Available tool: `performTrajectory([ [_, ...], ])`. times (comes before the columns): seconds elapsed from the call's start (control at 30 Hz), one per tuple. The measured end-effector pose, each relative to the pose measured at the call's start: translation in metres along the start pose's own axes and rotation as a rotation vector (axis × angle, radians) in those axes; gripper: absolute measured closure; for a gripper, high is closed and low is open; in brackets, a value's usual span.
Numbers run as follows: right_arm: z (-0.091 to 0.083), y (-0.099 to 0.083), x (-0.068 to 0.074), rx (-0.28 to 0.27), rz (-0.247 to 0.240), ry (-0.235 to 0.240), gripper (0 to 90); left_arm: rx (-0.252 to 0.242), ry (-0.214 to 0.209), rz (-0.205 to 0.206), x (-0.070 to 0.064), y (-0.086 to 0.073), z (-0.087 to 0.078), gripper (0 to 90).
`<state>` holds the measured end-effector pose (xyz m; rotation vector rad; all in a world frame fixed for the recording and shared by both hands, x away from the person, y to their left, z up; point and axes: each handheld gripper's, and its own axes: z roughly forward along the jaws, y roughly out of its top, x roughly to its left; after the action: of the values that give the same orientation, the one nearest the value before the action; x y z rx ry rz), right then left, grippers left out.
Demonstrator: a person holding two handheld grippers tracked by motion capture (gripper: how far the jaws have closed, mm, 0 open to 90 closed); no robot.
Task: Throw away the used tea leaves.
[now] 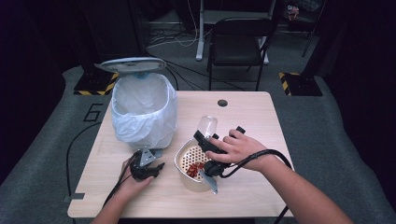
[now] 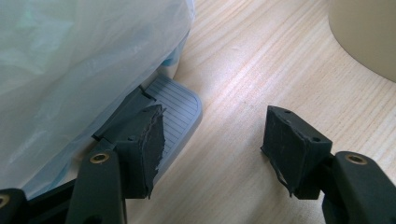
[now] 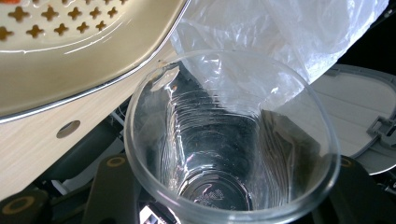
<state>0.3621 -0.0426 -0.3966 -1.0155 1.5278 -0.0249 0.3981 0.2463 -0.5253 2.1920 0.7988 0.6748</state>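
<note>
A pedal bin [image 1: 142, 109] lined with a white bag stands at the table's left, its lid [image 1: 130, 64] raised. My left gripper [image 1: 152, 168] is low at the bin's foot and open; in the left gripper view [image 2: 217, 140] one jaw rests on the ribbed grey pedal [image 2: 182, 107] and the other hangs over bare wood. My right gripper [image 1: 217, 135] is shut on a clear plastic cup [image 1: 208, 125] [image 3: 229, 140], held tilted above a beige perforated basket [image 1: 184, 151] [image 3: 70, 79]. Red scraps [image 1: 195, 169] lie in the basket. The cup looks empty.
The basket's beige wall [image 2: 369, 37] is close on the left gripper's far side. The white bag [image 3: 280, 32] and the grey lid [image 3: 359, 107] lie beyond the cup. A black chair [image 1: 238, 42] stands behind the table. A round cable hole [image 1: 222, 102] is near the far edge.
</note>
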Motion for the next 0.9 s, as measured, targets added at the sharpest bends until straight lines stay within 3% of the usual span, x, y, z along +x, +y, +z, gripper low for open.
performTrajectory([
  [0.17, -0.0015, 0.0017, 0.0022, 0.015, 0.034, -0.018, 44.6, 0.0, -0.004, -0.001, -0.0001, 0.0, 0.0001, 38.4],
  [0.53, -0.0029, 0.0028, 0.0009, 0.015, 0.001, -0.02, 44.5, 0.0, -0.004, -0.002, -0.0001, 0.0, 0.0001, 38.4],
  [0.9, -0.0022, 0.0034, -0.0019, 0.005, 0.017, -0.017, 44.5, 0.001, -0.009, -0.009, -0.0006, -0.0001, 0.0001, 38.4],
])
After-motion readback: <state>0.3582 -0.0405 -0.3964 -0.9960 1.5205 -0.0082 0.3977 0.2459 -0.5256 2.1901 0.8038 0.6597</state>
